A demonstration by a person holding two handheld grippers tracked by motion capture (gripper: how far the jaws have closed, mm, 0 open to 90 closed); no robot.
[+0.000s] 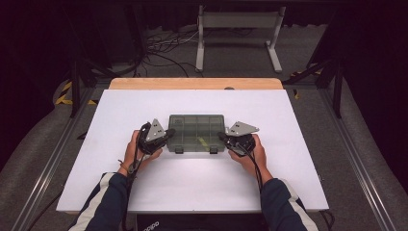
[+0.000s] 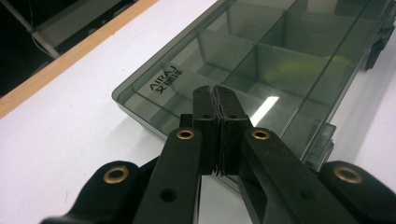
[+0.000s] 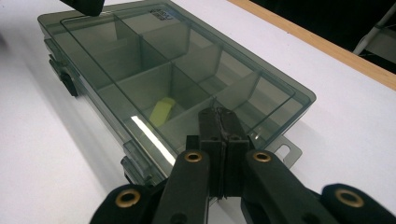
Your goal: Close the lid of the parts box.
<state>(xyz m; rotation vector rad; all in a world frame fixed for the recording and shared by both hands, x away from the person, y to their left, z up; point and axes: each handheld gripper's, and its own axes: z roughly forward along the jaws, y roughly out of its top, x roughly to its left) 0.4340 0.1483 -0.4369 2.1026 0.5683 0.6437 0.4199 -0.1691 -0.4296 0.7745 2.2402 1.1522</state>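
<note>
Two grippers flank a smoky clear compartment box (image 1: 197,132) lying mid-table, nearer the front edge. Left gripper (image 2: 215,89) and right gripper (image 3: 218,112) both have jaws clenched empty over its lid. "AIRAJ" lettering (image 2: 162,81) marks one corner.

A white desk (image 1: 144,103) filled the frame's middle, a wooden edge (image 1: 195,83) at its top; a metal stand (image 1: 238,36) and cables (image 1: 166,45) lay above.

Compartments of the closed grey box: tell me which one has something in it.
The compartment at the organiser box's latch side, nearer the right gripper: a yellow piece lies inside; the others look empty.
</note>
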